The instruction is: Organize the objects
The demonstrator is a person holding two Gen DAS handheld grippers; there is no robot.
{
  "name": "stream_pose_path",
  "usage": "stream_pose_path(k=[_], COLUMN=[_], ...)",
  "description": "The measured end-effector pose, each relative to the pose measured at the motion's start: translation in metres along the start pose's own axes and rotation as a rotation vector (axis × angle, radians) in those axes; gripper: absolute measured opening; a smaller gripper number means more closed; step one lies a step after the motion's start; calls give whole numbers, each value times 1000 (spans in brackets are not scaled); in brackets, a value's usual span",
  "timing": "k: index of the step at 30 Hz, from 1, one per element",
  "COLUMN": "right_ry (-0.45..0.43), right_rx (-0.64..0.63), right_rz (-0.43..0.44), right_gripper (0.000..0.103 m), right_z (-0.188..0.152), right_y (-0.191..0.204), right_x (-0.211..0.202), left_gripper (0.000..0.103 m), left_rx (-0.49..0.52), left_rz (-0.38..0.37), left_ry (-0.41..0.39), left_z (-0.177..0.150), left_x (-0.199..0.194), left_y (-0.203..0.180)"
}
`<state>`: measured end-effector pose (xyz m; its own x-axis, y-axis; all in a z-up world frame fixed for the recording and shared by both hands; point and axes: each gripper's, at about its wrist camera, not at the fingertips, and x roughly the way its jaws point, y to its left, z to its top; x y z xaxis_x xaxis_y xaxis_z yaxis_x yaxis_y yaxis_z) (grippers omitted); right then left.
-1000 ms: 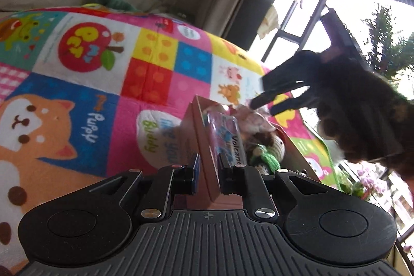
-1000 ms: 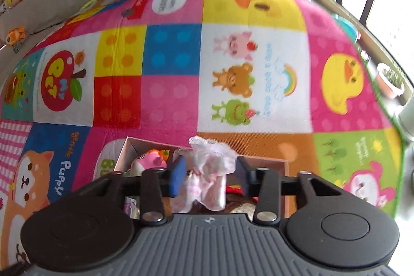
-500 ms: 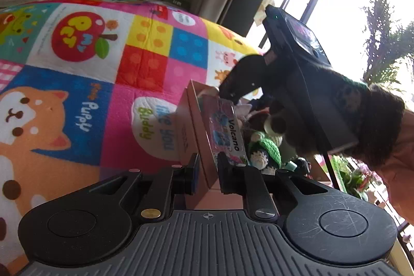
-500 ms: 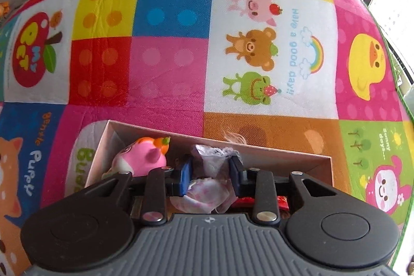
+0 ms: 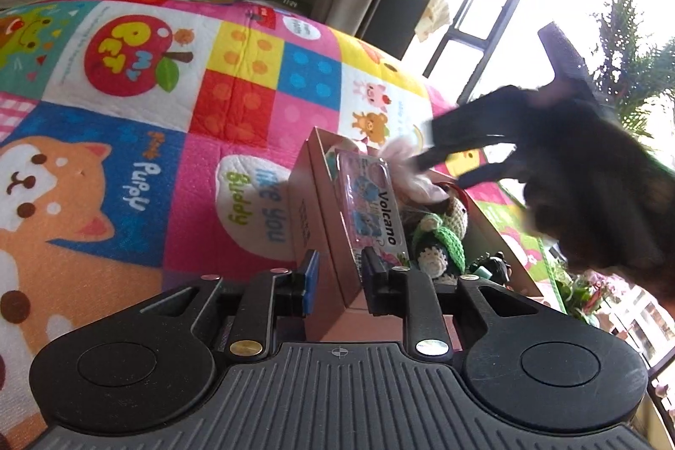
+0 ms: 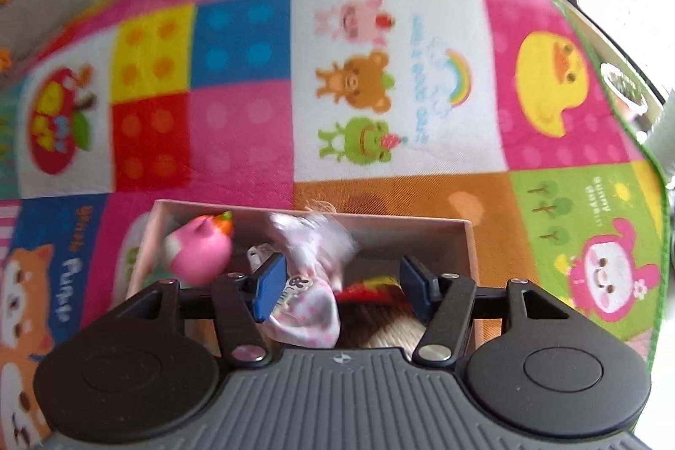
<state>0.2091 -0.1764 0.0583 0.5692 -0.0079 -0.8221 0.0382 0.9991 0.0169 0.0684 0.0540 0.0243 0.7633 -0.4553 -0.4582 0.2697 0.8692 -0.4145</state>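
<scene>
The left gripper [image 5: 335, 279] has its fingers closed on the near wall of the cardboard box [image 5: 320, 222], steadying it on the patchwork play mat [image 5: 126, 137]. The right gripper [image 6: 344, 287] stands wide open above the box interior, holding nothing. The pink frilly cloth toy [image 6: 310, 281] lies inside the box, touching the left-hand blue pad, with its upper frill blurred. A pink round toy [image 6: 198, 253] sits at 10 o'clock from the cloth toy, against the left end of the box. In the left view a "Volcano" packet [image 5: 371, 205] leans on the held wall and a green crochet figure [image 5: 438, 239] lies at 3 o'clock of it.

Risk: the frill may catch on the pad as the right gripper withdraws and drag the toy out. The tilted box could tip if the left grip slackens
</scene>
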Motion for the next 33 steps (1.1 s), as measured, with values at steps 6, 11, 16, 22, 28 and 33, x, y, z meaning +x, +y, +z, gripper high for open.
stream_pose_path(k=[6, 11, 16, 22, 28, 33], right_ry=[-131, -154, -180, -227, -270, -281], right_rx=[-57, -109, -221, -302, -320, -358], right_rz=[42, 28, 32, 6, 2, 1], right_gripper=[62, 64, 64, 64, 63, 65], right_z=[-82, -135, -179, -202, -199, -198], right_y=[-39, -56, -55, -45, -39, -21], right_x=[-83, -97, -90, -69, -58, -51], left_gripper=[25, 29, 33, 35, 66, 87], left_rx=[9, -18, -67, 21, 36, 4], left_rz=[16, 24, 56, 164, 237, 296], left_ry=[-3, 8, 63, 131, 153, 126], left_z=[-1, 1, 8, 17, 20, 21], left_x=[0, 2, 2, 14, 17, 12], left_y=[-3, -2, -1, -21, -17, 2])
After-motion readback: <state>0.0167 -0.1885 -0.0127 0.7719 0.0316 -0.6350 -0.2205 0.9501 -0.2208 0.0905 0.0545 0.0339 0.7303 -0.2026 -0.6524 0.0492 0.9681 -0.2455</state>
